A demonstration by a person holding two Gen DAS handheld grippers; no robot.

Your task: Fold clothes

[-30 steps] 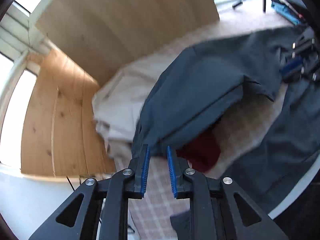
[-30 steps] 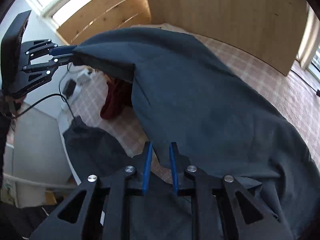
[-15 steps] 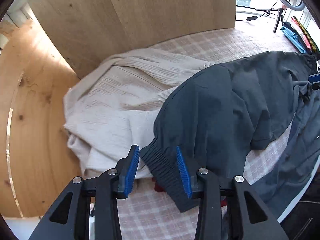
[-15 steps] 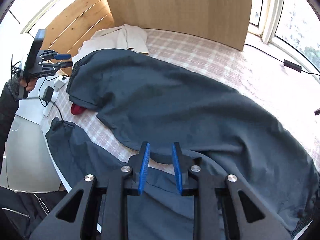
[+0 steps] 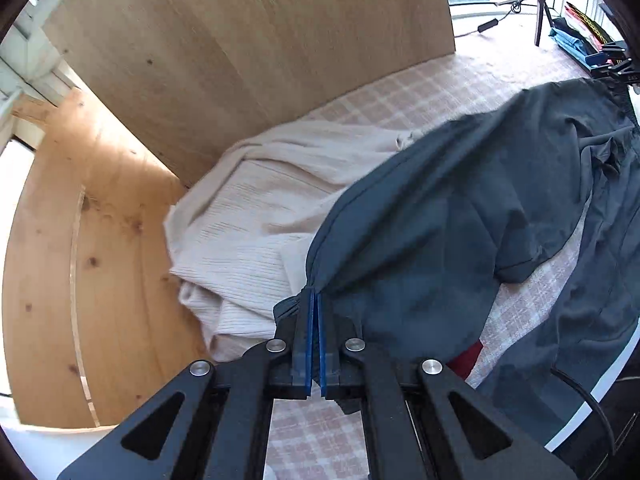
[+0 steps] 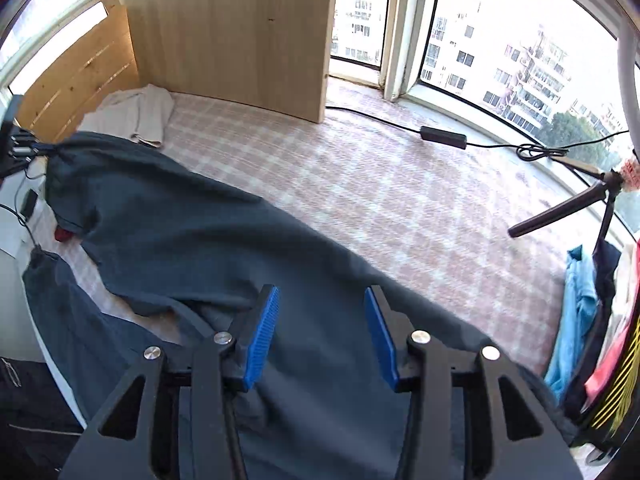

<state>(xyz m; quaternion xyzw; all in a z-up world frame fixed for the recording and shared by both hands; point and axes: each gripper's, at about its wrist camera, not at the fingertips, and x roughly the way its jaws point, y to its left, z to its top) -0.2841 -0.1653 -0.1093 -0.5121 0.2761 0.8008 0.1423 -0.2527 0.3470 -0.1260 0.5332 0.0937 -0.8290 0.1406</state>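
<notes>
A dark blue-grey garment (image 5: 440, 232) lies spread over the checked bed cover (image 5: 432, 88), one end lifted. My left gripper (image 5: 314, 296) is shut on that end's gathered edge, pulling the cloth taut. In the right wrist view the same garment (image 6: 192, 232) stretches from the left gripper (image 6: 20, 148) at the far left down under my right gripper (image 6: 320, 292). The right gripper is open, its blue pads (image 6: 262, 332) wide apart above the cloth with nothing between them. A second dark garment (image 6: 68, 320) lies along the bed's near edge.
A cream knitted sweater (image 5: 256, 216) is heaped by the wooden boards (image 5: 240, 48) at the bed's corner. A red item (image 5: 466, 360) peeks from under the dark garment. A cable with adapter (image 6: 442, 136), a tripod leg (image 6: 560, 212) and stacked clothes (image 6: 576, 312) sit by the window.
My left gripper has shut on the dark garment's gathered edge and lifted it. The right gripper has opened wide, let go of the cloth and swung toward the window side.
</notes>
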